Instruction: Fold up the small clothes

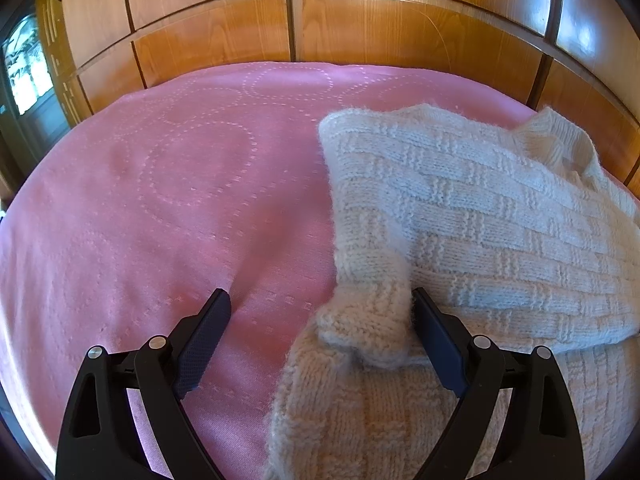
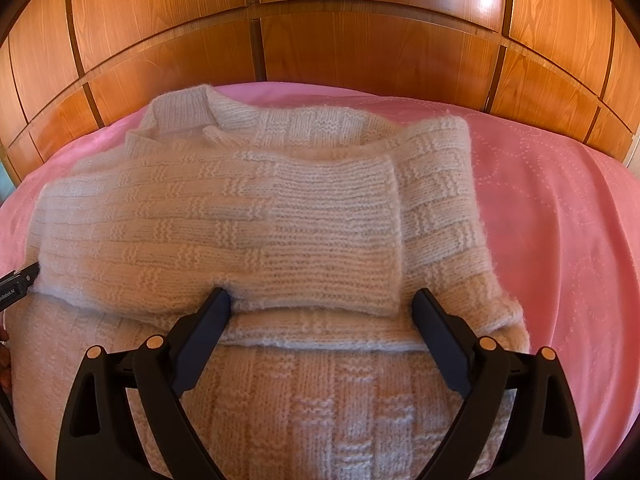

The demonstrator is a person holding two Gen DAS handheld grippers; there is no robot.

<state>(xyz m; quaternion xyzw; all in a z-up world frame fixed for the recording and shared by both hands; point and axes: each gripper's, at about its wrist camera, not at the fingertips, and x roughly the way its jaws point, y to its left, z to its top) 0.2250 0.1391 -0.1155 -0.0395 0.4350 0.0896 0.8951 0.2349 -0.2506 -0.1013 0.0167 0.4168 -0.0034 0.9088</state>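
The left tongs (image 1: 322, 304) hang released, jaws spread wide, over the pink bedspread (image 1: 160, 200). A bunched fold of the white knit sweater (image 1: 460, 208) lies between them, against the right finger, not pinched. The sweater spreads ahead and to their right on the bed. The right tongs (image 2: 322, 304) are likewise released, jaws wide above the sweater (image 2: 240, 220), whose folded sleeve lies just ahead of their tips. Wooden wardrobe panels (image 2: 360, 48) stand beyond.
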